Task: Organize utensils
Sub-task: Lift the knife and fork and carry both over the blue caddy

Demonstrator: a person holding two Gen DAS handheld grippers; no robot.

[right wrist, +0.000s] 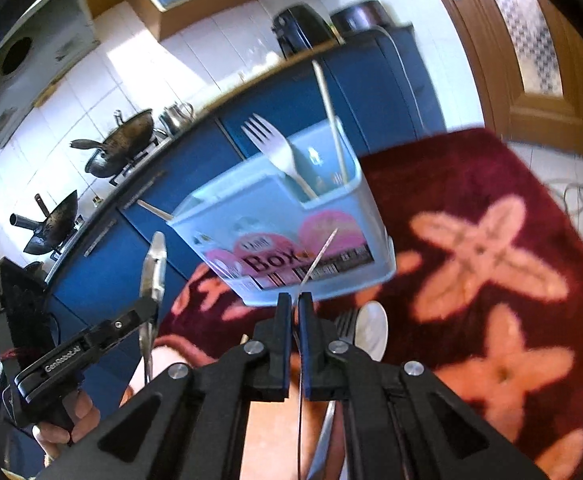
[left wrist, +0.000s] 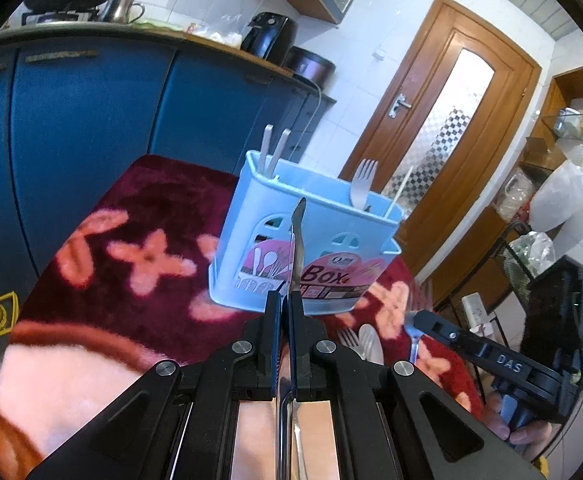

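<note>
Cloth (left wrist: 103, 216): a dark red plush cover with pink flower shapes and a pale border lies over the counter and carries everything below.
Cabinets (left wrist: 71, 120): blue doors with metal handles stand behind the counter; a black appliance (left wrist: 269, 34) sits on the worktop above them.
Door (left wrist: 443, 120): brown wood with a patterned glass panel, on the right of the left wrist view.
Utensil box (left wrist: 275, 236): a light blue plastic holder with a pink label reading "Box" stands upright on the cloth, ahead of both claws.
Box contents: a white plastic fork (left wrist: 362, 182) stands tines up in the right-hand compartment beside a thin pale stick (left wrist: 397, 192); two pale handles (left wrist: 273, 148) poke out of the left end.
Left claw (left wrist: 286, 300): closed tight on a metal table knife (left wrist: 297, 248), held edge-on, with its tip pointing up in front of the box label.
Right claw (right wrist: 295, 300): pinched shut on a thin metal utensil (right wrist: 318, 258) seen edge-on, so its kind cannot be told; the tip slants up across the box label.
Hands: a hand (left wrist: 519, 428) grips the handle of the right claw, off to the right in the left wrist view.
Loose utensils: a metal spoon (right wrist: 371, 332) and a metal fork (right wrist: 345, 326) lie together on the cloth just in front of the box, between the claws.
</note>
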